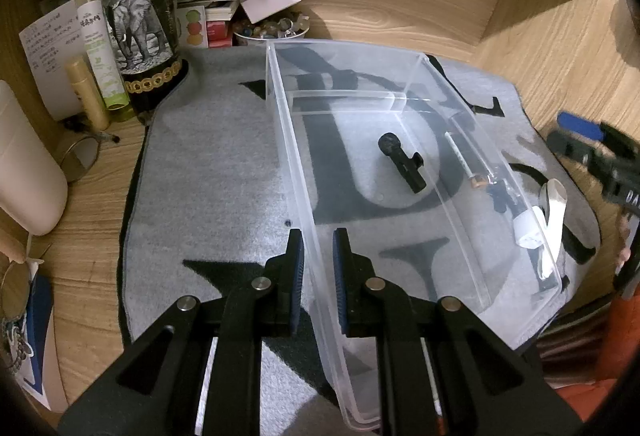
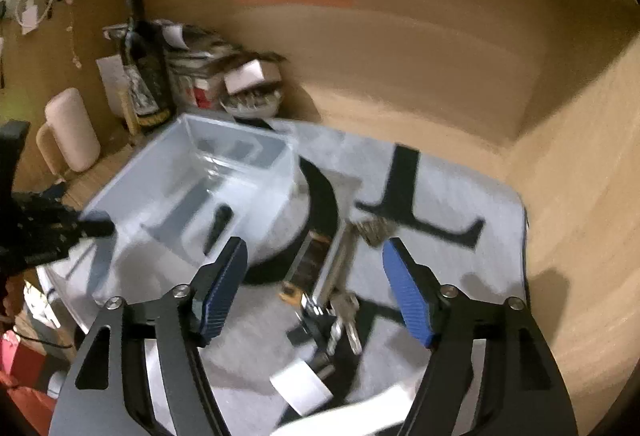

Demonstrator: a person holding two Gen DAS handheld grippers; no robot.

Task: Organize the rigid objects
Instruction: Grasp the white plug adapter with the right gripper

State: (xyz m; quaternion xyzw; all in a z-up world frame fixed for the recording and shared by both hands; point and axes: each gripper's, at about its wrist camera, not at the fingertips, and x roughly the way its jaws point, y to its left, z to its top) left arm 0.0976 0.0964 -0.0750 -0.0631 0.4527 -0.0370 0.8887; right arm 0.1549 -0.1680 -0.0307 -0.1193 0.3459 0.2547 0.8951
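Clamped on the near left wall of the clear plastic bin, my left jaws hold with one pad outside the wall and one inside. On the right side my jaws stand apart with nothing between the blue pads, hanging over the grey felt mat just beside the bin.

I see the bin sitting on the mat on the wooden bench. Inside it lies a small black clip-on microphone on the floor, and a thin white pen-like stick rests along the right wall. Below my right jaws, on the mat, lie a bunch of keys, a long silver metal piece and a white slip of paper; this view is blurred, so I cannot tell finer detail. At the back left corner I see a dark wine bottle with an elephant label.
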